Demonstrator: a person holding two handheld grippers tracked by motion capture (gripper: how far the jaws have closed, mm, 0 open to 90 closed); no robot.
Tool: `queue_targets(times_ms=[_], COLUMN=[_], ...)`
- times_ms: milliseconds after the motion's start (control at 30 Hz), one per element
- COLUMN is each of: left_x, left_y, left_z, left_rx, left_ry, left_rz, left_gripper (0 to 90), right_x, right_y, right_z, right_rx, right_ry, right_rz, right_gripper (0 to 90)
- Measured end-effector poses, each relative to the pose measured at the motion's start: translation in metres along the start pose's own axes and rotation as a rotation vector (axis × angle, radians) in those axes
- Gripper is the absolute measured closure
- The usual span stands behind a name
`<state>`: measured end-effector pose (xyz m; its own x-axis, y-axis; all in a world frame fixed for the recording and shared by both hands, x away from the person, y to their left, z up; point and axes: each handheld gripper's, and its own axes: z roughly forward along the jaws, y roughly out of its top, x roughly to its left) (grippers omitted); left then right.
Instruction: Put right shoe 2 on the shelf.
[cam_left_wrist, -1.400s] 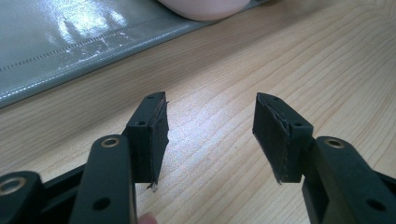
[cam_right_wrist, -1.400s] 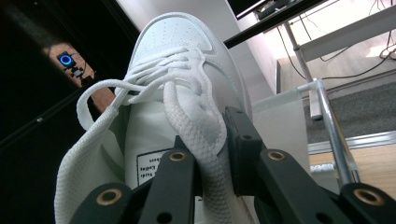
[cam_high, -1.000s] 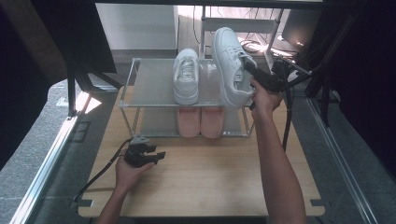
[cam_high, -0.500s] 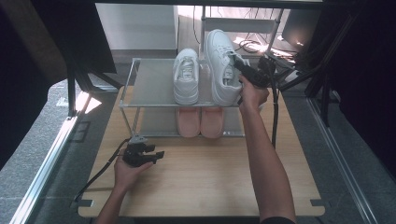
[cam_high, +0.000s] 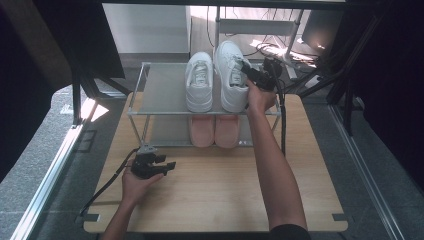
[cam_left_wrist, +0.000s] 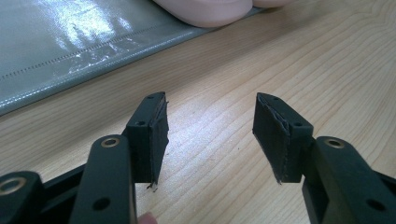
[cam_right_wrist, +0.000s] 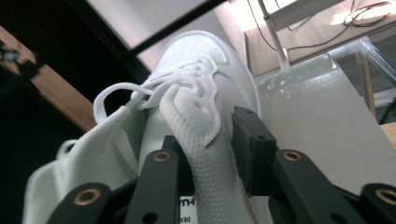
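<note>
The left hand-held gripper (cam_high: 167, 166) rests low on the worktop (cam_high: 220, 195), in front of the rack's left half. Its jaws stand spread with nothing between them; bare wood shows in the gap in the left gripper view. The nearest items are the pink slippers (cam_high: 214, 131) on the lower shelf, ahead and to its right.

On the top shelf (cam_high: 160, 90) of the rack two white sneakers stand side by side, toes pointing away from the person. The left sneaker (cam_high: 199, 87) is untouched. The right sneaker (cam_high: 231, 80) has its sole down on the shelf, long axis running front to back.

The right hand-held gripper (cam_high: 244, 70) sits at this shoe's right side, reaching in over the collar. Its jaws straddle the padded tongue (cam_right_wrist: 205, 154) and have just been opening; whether the pads still press on the tongue cannot be told from the right gripper view. Judged step: release and withdraw, clearing the tongue upward and rightward.
</note>
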<state>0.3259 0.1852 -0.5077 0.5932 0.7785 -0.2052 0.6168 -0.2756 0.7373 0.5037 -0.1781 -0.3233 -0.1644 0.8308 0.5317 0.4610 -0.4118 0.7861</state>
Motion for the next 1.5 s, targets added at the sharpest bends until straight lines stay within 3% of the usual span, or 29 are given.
queue_targets(times_ms=[100, 167, 367, 467, 567, 700, 867, 1100, 1333, 1500], left_x=[0.0, 0.0, 0.001, 0.001, 0.0, 0.0, 0.001, 0.003, 0.005, 0.001], left_y=[0.0, 0.0, 0.0, 0.0, 0.0, 0.0, 0.0, 0.002, 0.006, 0.001], left_z=[0.0, -0.001, -0.001, -0.001, 0.0, 0.0, -0.001, 0.002, 0.005, 0.005], left_rx=[-0.003, -0.002, 0.0, -0.002, -0.002, -0.001, 0.0, -0.001, 0.004, 0.026], left_ry=[0.002, 0.004, 0.005, 0.004, 0.002, 0.003, 0.008, 0.007, -0.002, 0.004], left_rz=[0.001, 0.0, 0.001, 0.001, 0.0, -0.001, -0.002, -0.006, 0.003, 0.014], left_gripper=[46.2, 46.2, 46.2, 46.2, 46.2, 46.2, 46.2, 46.2, 46.2, 46.0], right_x=[-0.002, -0.002, 0.001, 0.0, 0.004, 0.005, 0.001, -0.024, -0.05, -0.059], right_y=[0.0, 0.0, 0.003, 0.009, 0.014, 0.015, 0.015, 0.005, -0.011, -0.021], right_z=[0.009, 0.012, 0.014, 0.008, -0.001, -0.016, -0.038, -0.067, -0.072, -0.068], right_rx=[0.023, 0.009, 0.015, -0.003, -0.001, -0.007, -0.022, -0.004, 0.058, 0.101], right_ry=[0.003, 0.0, 0.042, 0.095, 0.1, 0.128, 0.17, 0.192, 0.163, 0.152], right_rz=[0.0, 0.001, -0.016, 0.007, -0.047, -0.094, -0.12, -0.141, -0.167, -0.207], right_gripper=[62.5, 59.0, 50.8, 48.0, 48.8, 52.1, 59.7, 71.1, 78.8, 85.9])
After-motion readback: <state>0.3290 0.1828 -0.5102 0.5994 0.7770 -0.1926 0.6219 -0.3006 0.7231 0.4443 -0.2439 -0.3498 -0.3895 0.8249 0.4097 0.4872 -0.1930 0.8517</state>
